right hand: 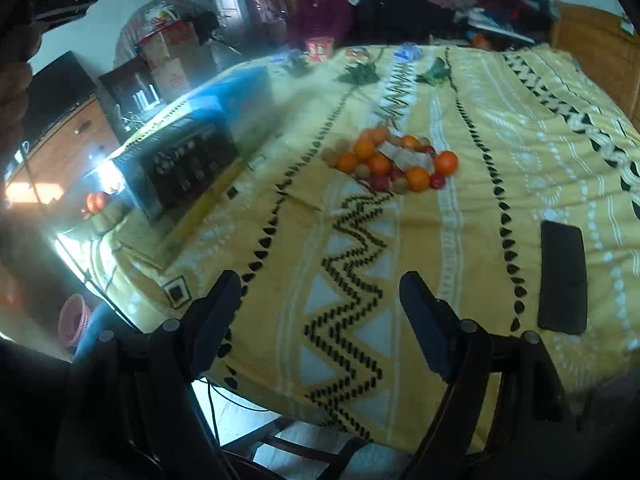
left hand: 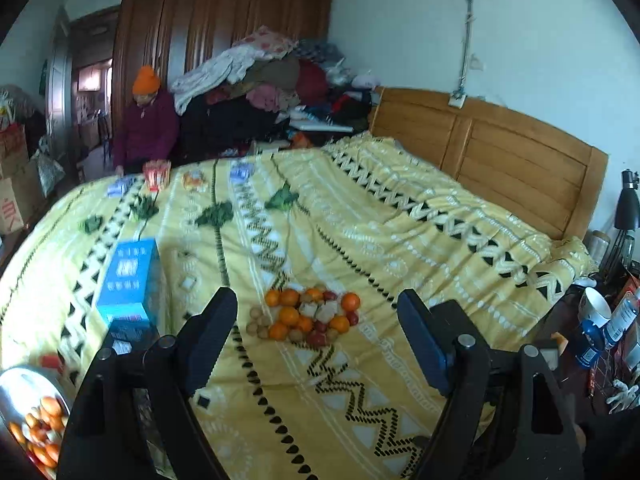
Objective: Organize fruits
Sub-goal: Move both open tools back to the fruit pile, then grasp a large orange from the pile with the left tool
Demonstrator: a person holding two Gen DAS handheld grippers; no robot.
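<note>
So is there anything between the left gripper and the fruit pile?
Nothing visible. The left gripper is open and empty, with only bare yellow bedspread between it and the fruit pile. The blue box sits off to the left.

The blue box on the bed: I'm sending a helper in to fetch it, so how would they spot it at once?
Find the bed with the yellow patterned bedspread. Left of the fruit pile in the left wrist view lies the blue box, a long carton with white print. It is far bigger than the small packets at the bed's far edge.
</note>
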